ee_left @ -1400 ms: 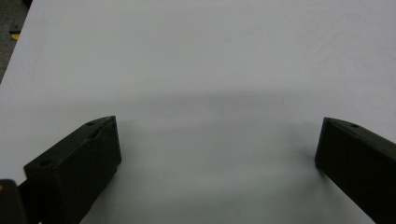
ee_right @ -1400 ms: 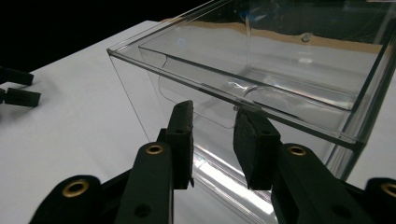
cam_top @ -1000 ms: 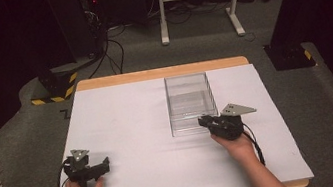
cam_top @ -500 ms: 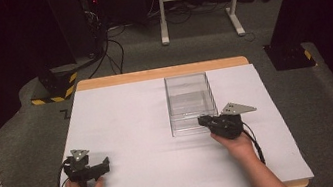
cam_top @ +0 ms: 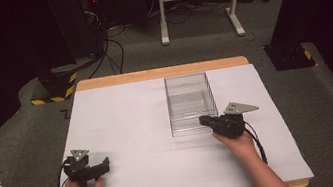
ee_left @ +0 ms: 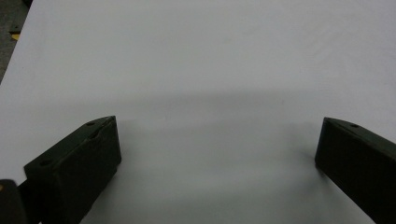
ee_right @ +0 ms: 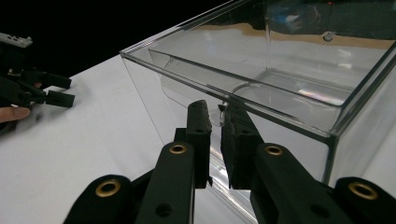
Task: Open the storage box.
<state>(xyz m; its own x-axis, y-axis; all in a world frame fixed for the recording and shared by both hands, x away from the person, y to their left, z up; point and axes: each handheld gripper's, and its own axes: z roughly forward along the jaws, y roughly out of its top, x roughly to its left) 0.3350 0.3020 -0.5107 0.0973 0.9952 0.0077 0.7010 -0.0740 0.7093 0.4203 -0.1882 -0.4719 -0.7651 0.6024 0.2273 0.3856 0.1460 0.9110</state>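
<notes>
Right gripper view | right hand-held gripper (ee_right: pixel 216 114) just closing, pinching clear box (ee_right: pixel 280 84) near wall

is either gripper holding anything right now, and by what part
The right gripper has just been closing on the near wall of the clear box, one jaw either side of it. The left gripper holds nothing; its jaws are open.

The right gripper (ee_right: pixel 215 116) has just been closing its jaws on the clear rectangular plastic box's (cam_top: pixel 190 101) near wall.
</notes>
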